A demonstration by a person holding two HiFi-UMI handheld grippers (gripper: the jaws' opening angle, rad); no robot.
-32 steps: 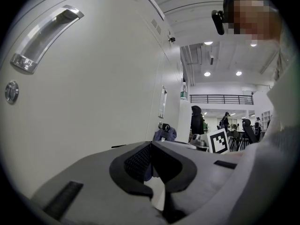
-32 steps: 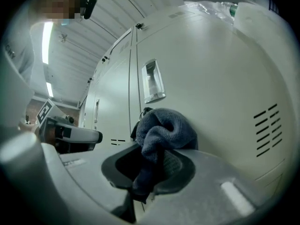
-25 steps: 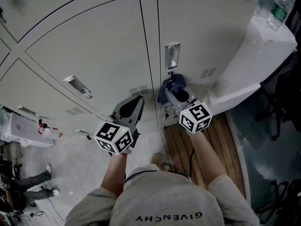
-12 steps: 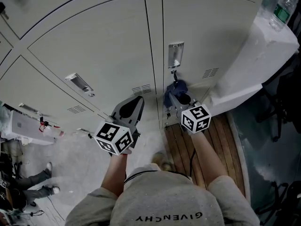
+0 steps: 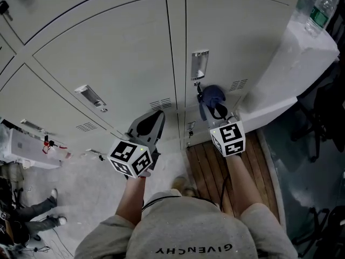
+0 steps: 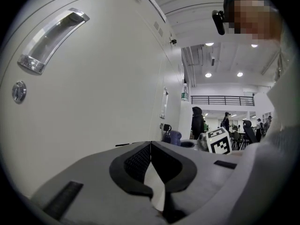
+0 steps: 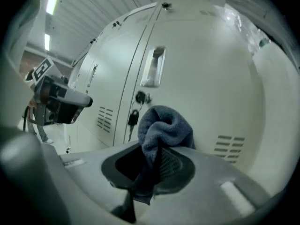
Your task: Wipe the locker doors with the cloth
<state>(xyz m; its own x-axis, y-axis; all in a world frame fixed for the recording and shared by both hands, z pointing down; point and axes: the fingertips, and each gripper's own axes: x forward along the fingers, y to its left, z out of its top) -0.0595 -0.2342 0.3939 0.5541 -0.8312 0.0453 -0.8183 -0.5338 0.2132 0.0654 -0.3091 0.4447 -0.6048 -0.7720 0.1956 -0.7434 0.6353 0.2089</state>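
A bunched blue cloth (image 5: 213, 95) (image 7: 164, 125) is pinched in my right gripper (image 5: 215, 106) (image 7: 157, 146), which is shut on it. The cloth sits against the right locker door (image 5: 237, 42), just below its metal handle (image 5: 199, 65) (image 7: 153, 67) and beside the lock with a hanging key (image 7: 133, 117). My left gripper (image 5: 151, 120) (image 6: 150, 151) is shut with nothing in it, held near the bottom of the left locker door (image 5: 108, 58) (image 6: 93, 88), not touching it. That door's handle (image 6: 49, 41) shows up and left.
A white ledge (image 5: 302, 58) with plastic bottles (image 5: 318, 7) stands right of the lockers. Wooden slats (image 5: 213, 169) lie on the floor under my right arm. A white box (image 5: 29, 150) sits at the far left. People stand in the hall far off (image 6: 197, 121).
My right gripper carried the cloth to the right and a little up, from the seam between the doors onto the right door by the lock. The left gripper stayed still.
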